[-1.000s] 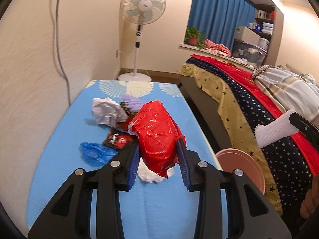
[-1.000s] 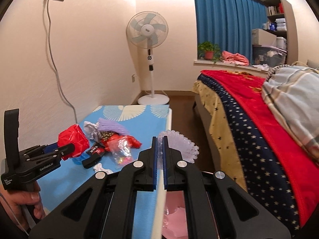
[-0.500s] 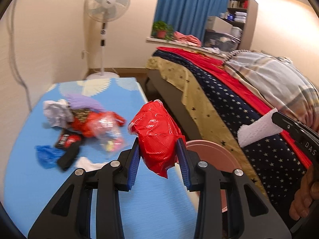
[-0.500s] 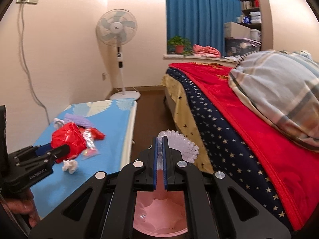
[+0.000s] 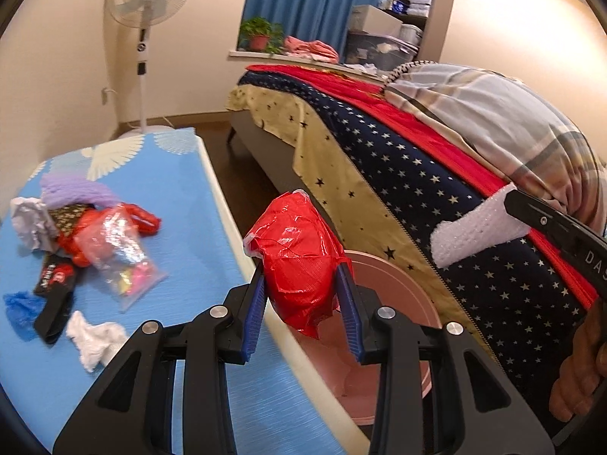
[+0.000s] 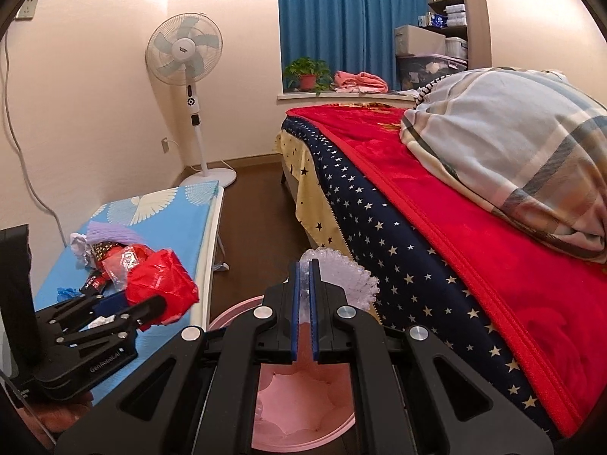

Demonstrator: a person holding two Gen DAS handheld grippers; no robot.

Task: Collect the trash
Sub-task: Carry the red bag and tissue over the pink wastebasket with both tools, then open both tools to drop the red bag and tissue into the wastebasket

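My left gripper (image 5: 301, 288) is shut on a crumpled red plastic bag (image 5: 297, 261) and holds it over the table's right edge, by the rim of the pink bin (image 5: 398, 284). It also shows in the right wrist view (image 6: 159, 284). My right gripper (image 6: 303, 269) is shut on a white foam fruit net (image 6: 345, 276) and holds it above the pink bin (image 6: 303, 398). The net also shows in the left wrist view (image 5: 474, 231). More trash lies on the blue table (image 5: 170, 197): a clear packet (image 5: 121, 254), a white tissue (image 5: 93, 337), a black wrapper (image 5: 53, 284).
A bed with a starred navy and red blanket (image 5: 417, 159) stands right of the bin. A purple cloth (image 5: 76, 189), crumpled paper (image 5: 28, 216) and a blue scrap (image 5: 19, 303) lie on the table. A standing fan (image 5: 146, 38) is at the back.
My left gripper has carried the red bag off the pile to the right, to the table edge by the bin. My right gripper has moved the net over the bin.
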